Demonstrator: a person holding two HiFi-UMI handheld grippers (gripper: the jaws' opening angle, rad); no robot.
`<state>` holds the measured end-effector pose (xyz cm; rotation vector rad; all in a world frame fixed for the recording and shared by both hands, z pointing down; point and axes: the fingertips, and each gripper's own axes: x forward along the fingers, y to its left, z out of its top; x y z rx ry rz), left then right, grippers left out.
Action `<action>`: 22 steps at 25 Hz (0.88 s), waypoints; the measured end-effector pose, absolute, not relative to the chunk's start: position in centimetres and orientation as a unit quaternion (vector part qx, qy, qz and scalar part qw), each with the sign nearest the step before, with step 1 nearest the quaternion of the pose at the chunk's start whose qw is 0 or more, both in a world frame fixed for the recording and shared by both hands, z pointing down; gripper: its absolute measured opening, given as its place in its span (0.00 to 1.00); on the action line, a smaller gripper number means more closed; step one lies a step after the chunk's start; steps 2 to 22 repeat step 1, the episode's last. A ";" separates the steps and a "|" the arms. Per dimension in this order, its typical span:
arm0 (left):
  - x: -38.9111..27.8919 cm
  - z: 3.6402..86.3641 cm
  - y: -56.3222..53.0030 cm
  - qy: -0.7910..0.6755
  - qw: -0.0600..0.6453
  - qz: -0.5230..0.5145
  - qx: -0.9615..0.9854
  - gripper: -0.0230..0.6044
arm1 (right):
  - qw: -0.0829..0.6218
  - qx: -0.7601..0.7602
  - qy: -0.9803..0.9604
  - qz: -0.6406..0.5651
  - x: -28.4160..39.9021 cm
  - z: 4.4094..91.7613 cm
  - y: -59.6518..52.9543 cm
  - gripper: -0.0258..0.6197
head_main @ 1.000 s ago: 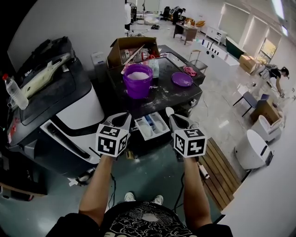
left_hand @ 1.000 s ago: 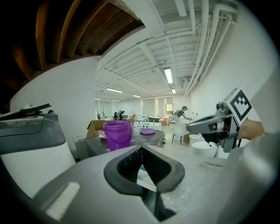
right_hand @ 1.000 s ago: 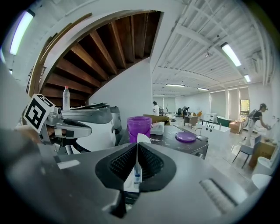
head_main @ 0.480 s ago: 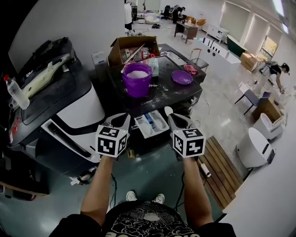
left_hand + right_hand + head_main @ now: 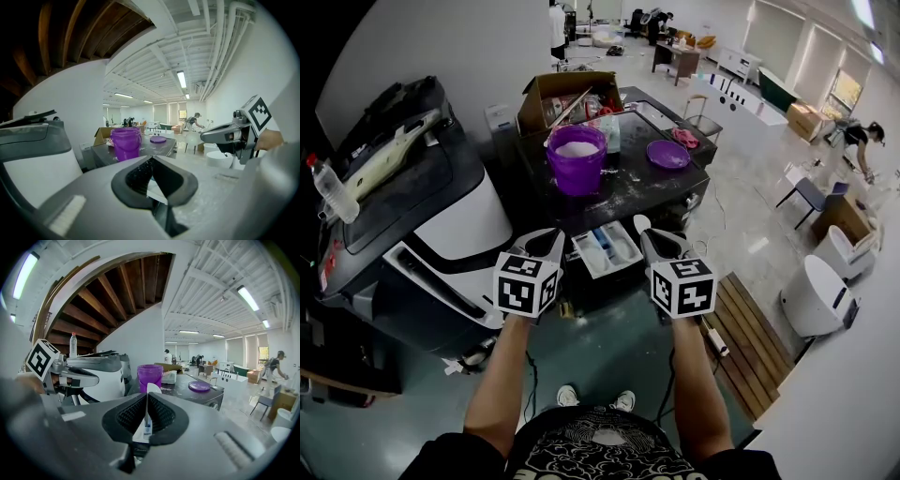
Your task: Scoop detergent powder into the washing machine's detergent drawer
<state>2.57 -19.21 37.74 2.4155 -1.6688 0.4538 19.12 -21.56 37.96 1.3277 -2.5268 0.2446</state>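
Observation:
The purple bucket (image 5: 578,159) of white detergent powder stands on the dark top of the washing machine (image 5: 633,192); its purple lid (image 5: 667,155) lies to the right. The detergent drawer (image 5: 607,250) is pulled out at the machine's front, between my two grippers. My right gripper (image 5: 651,236) is shut on the handle of a white scoop (image 5: 642,224), whose bowl sticks up past the fingertips (image 5: 153,388). My left gripper (image 5: 549,240) hovers left of the drawer, jaws closed with nothing in them (image 5: 151,158). The bucket (image 5: 150,376) is straight ahead of the right gripper.
A large white and black machine (image 5: 422,220) stands at the left, with a bottle (image 5: 331,187) on it. An open cardboard box (image 5: 567,98) sits behind the bucket. A wooden pallet (image 5: 755,342) lies on the floor at the right. A person bends over at the far right (image 5: 862,145).

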 end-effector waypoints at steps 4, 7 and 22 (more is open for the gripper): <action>2.6 37.7 -19.2 -0.560 0.085 0.152 0.810 0.04 | 0.138 0.459 -0.873 0.085 19.1 38.0 -21.6 0.09; 2.6 37.7 -19.2 -0.560 0.085 0.152 0.810 0.04 | 0.138 0.459 -0.873 0.085 19.1 38.0 -21.6 0.09; 2.6 37.7 -19.2 -0.560 0.085 0.152 0.810 0.04 | 0.138 0.459 -0.873 0.085 19.1 38.0 -21.6 0.09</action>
